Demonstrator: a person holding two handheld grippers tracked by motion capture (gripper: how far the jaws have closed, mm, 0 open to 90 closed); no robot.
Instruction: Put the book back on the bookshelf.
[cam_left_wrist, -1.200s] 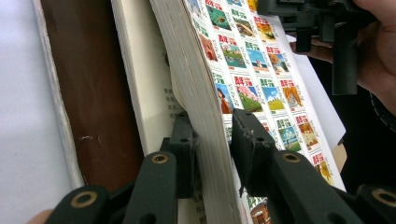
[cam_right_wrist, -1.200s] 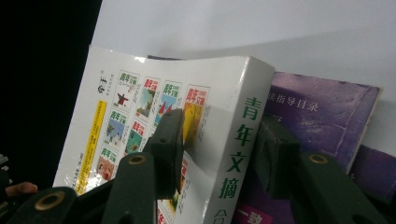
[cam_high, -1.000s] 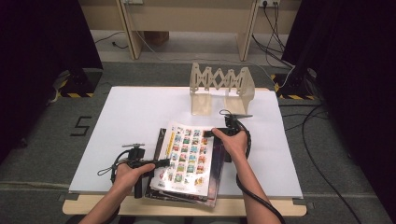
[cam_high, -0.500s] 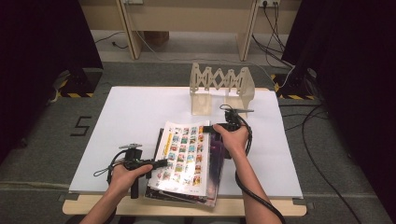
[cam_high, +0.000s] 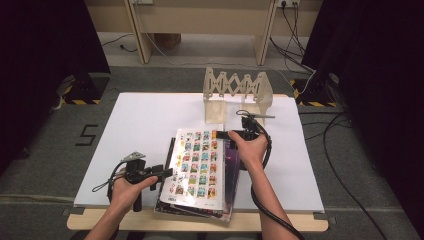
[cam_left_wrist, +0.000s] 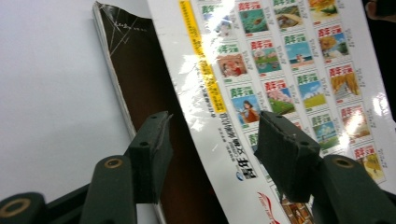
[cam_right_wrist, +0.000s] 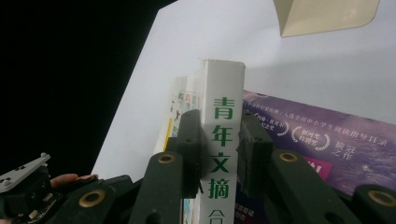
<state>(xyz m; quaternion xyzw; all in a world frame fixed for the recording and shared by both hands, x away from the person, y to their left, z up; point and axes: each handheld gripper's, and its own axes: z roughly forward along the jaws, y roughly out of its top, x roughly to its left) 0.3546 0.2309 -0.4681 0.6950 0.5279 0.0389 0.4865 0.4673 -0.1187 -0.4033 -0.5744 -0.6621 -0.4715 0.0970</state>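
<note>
A book with a white cover of small coloured pictures (cam_high: 197, 162) tops a stack at the table's front. It tilts, its spine side raised. My right gripper (cam_high: 225, 134) is shut on the white spine with green characters (cam_right_wrist: 220, 84); its jaws (cam_right_wrist: 219, 144) have just been closing on it. My left gripper (cam_high: 167, 172) stands open at the book's left edge. Its jaws (cam_left_wrist: 212, 149) have just been opening, and the cover's edge (cam_left_wrist: 280, 70) lies between them without touching the pads.
A purple-covered book (cam_high: 231, 170) (cam_right_wrist: 317, 135) and a dark one (cam_left_wrist: 140, 79) lie under the top book. A folding wooden rack (cam_high: 239, 92) stands at the back of the white table (cam_high: 150, 120). Cables trail from both grippers.
The right gripper has closed on the spine and risen, tipping the book's right side up. The left gripper's jaws have spread apart at the book's left edge.
</note>
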